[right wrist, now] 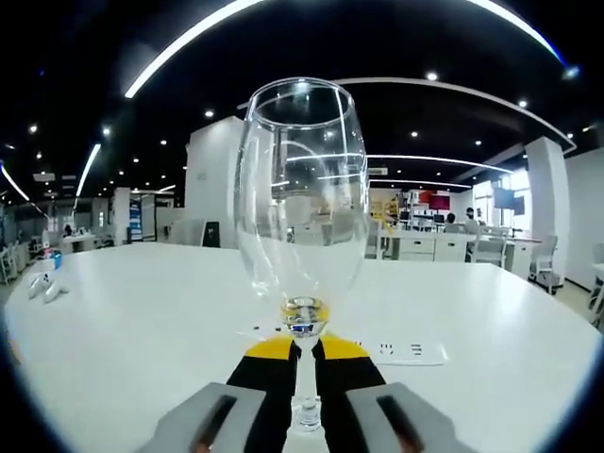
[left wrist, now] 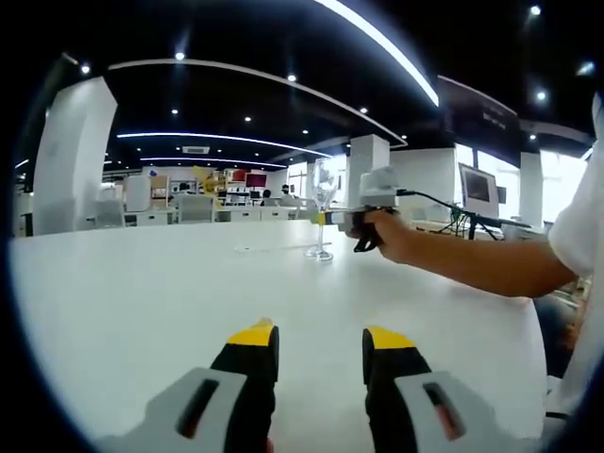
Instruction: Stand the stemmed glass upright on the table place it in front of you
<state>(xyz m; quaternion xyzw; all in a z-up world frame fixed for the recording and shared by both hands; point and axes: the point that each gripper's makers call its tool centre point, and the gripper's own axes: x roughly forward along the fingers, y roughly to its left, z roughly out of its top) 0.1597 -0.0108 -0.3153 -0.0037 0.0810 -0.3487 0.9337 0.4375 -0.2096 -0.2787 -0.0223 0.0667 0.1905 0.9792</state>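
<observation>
The stemmed glass (right wrist: pixel 302 203) stands upright on the white table (right wrist: pixel 123 330), its clear bowl empty. In the right gripper view, the right gripper (right wrist: pixel 304 351) has its yellow-tipped jaws closed narrowly on the stem, just under the bowl. A white socket panel (right wrist: pixel 408 353) lies flat in the table surface just beyond it, to the right. In the left gripper view, the left gripper (left wrist: pixel 321 342) hovers over the near table with its jaws apart, holding nothing. At the far side of that view, a person's hand (left wrist: pixel 387 231) carries the right gripper against the glass (left wrist: pixel 322 212), whose foot rests on the table (left wrist: pixel 123 302).
</observation>
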